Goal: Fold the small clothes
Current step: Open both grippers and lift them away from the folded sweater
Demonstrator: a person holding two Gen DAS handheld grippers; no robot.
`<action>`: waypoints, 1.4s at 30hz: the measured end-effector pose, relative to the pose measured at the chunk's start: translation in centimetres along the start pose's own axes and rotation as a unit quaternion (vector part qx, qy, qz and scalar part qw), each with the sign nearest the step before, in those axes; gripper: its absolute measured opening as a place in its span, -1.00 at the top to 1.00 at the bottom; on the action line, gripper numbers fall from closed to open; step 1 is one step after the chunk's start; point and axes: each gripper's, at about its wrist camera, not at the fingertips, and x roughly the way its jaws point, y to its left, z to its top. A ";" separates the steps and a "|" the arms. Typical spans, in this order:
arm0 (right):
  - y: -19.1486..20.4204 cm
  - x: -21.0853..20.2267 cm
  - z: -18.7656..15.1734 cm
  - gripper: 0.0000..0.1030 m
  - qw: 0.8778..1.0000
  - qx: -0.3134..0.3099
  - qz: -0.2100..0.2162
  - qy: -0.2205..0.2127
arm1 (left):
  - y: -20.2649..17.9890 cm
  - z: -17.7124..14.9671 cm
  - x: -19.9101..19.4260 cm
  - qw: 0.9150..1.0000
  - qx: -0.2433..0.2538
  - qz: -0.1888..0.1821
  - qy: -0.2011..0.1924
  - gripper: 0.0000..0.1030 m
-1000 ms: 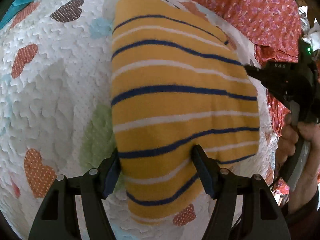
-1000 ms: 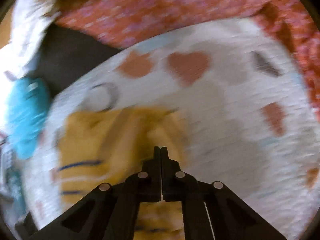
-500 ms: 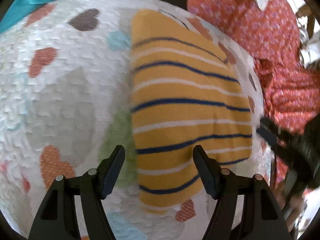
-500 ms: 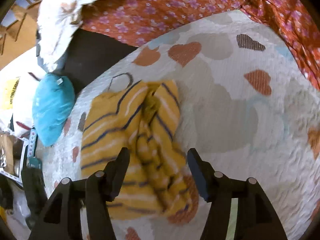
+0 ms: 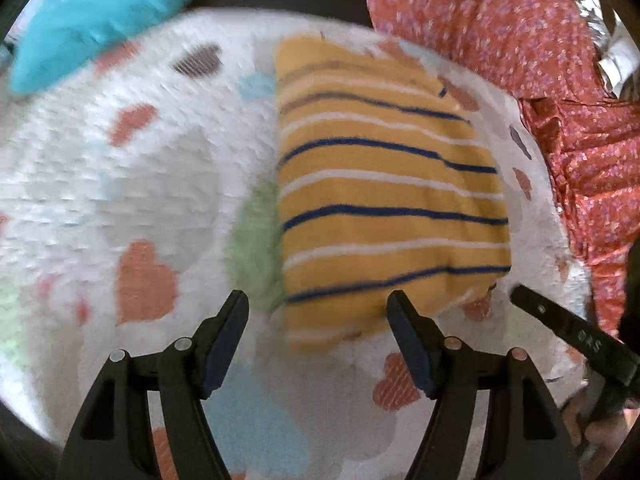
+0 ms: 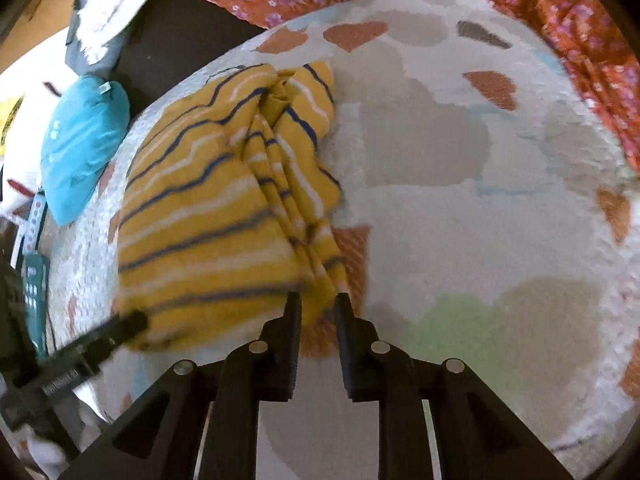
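A yellow garment with blue and white stripes [image 5: 384, 200] lies folded on the heart-patterned quilt [image 5: 120, 168]. My left gripper [image 5: 317, 300] hangs open above the garment's near edge and touches nothing. In the right wrist view the garment [image 6: 200, 216] is bunched into ridges along its right side. My right gripper [image 6: 318, 304] has its jaws closing, and the bunched near corner fills the narrow gap between its fingers. The right gripper's finger [image 5: 560, 328] also shows at the garment's lower right corner in the left wrist view.
A red flowered cloth [image 5: 540, 60] lies along the quilt's far and right side. A teal cushion [image 6: 80, 144] sits off the quilt's left edge, beside white bedding [image 6: 108, 12]. A person's hand [image 5: 604, 436] holds the right gripper's handle. Bare quilt [image 6: 480, 220] stretches right of the garment.
The left gripper has drawn back and up from the garment, so its fingers no longer straddle it. The right gripper opened, swung to the garment's near corner, and narrowed its jaws there.
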 end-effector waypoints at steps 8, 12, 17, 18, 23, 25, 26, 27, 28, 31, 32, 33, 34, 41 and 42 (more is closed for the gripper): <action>-2.7 -3.9 -8.5 0.03 0.998 -0.042 -0.033 -0.032 | -3.0 -7.6 -11.9 0.968 0.052 0.161 -0.187 -0.77; -2.2 -5.4 -10.8 0.03 0.998 -0.056 -0.022 -0.036 | -3.6 -9.9 -17.2 0.960 0.025 0.158 -0.231 -0.90; -0.2 -9.4 -11.6 0.00 0.994 -0.074 0.006 -0.079 | -4.7 -10.4 -23.1 0.947 0.000 0.155 -0.281 -1.00; 0.4 -10.7 -11.6 -0.02 0.992 -0.083 0.005 -0.100 | -4.9 -10.3 -24.3 0.940 -0.006 0.161 -0.300 -1.00; 2.8 -15.4 -12.6 -0.35 0.976 -0.129 -0.020 -0.174 | -5.2 -8.9 -25.9 0.939 -0.023 0.160 -0.304 -1.00; 3.8 -16.1 -12.8 -0.35 0.972 -0.151 -0.032 -0.177 | -4.8 -8.8 -25.6 0.941 -0.030 0.154 -0.301 -1.00; 4.4 -16.3 -12.8 -0.37 0.969 -0.164 -0.040 -0.180 | -4.6 -8.8 -25.4 0.942 -0.030 0.150 -0.300 -1.00; 4.9 -16.5 -12.9 -0.37 0.967 -0.170 -0.049 -0.185 | -4.4 -8.5 -25.1 0.943 -0.028 0.148 -0.298 -1.00; 5.4 -16.8 -12.8 -0.37 0.963 -0.175 -0.062 -0.195 | -4.2 -8.2 -24.9 0.944 -0.026 0.145 -0.294 -1.00; 6.2 -18.3 -12.5 -0.48 0.945 -0.170 -0.106 -0.259 | -3.4 -6.8 -24.4 0.952 -0.027 0.135 -0.272 -1.00; 6.4 -18.6 -12.4 -0.77 0.939 -0.166 -0.116 -0.278 | -2.8 -6.0 -23.8 0.957 -0.032 0.132 -0.256 -1.00; 6.6 -18.6 -12.1 -0.93 0.934 -0.164 -0.117 -0.295 | -2.3 -5.4 -23.1 0.961 -0.038 0.131 -0.242 -1.00; 6.6 -18.2 -11.7 -1.00 0.933 -0.166 -0.109 -0.300 | -1.7 -4.8 -22.2 0.964 -0.047 0.131 -0.225 -1.00; 6.6 -13.7 -8.5 -0.98 0.939 -0.213 -0.133 -0.237 | -0.3 -2.5 -16.1 0.980 -0.047 0.149 -0.125 -1.00; 6.5 -13.6 -8.4 -0.99 0.938 -0.208 -0.135 -0.244 | -0.3 -2.4 -15.7 0.980 -0.046 0.151 -0.122 -1.00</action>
